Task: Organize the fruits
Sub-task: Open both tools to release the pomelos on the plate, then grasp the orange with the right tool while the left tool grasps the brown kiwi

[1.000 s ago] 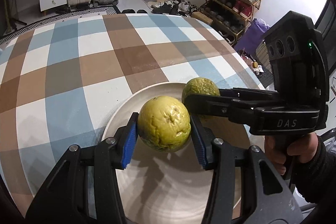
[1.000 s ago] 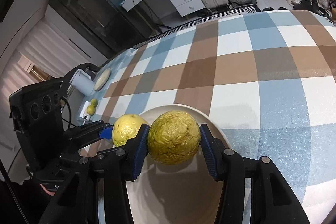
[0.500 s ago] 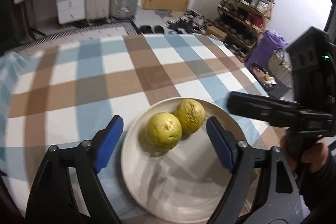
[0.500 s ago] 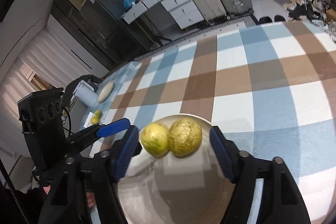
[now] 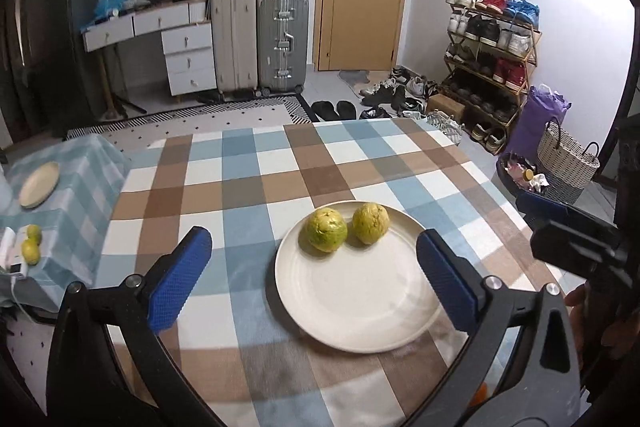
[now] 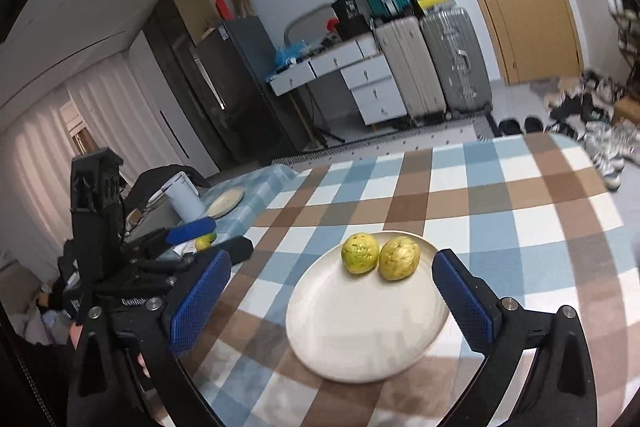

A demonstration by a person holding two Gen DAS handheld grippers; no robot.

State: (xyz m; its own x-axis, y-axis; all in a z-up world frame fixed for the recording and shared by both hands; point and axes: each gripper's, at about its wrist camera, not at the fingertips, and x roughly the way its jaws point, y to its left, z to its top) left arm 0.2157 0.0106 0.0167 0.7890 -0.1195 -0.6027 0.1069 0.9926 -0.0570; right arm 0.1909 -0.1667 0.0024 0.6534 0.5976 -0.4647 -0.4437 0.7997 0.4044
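Fruit: we see two yellow-green fruits (image 5: 323,235) (image 5: 370,223) touching side by side at the far rim of the cream plate (image 5: 352,311) on the checked tablecloth (image 5: 248,179); left gripper (image 5: 314,277) jaws have just been opening, now spread wide, nothing between; right gripper (image 6: 334,297) likewise spread and empty; two small fruits (image 5: 31,243), maybe limes, on the side table.

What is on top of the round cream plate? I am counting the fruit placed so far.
Two wrinkled yellow-green fruits sit side by side near the far rim of the round cream plate. Their undersides are hidden.
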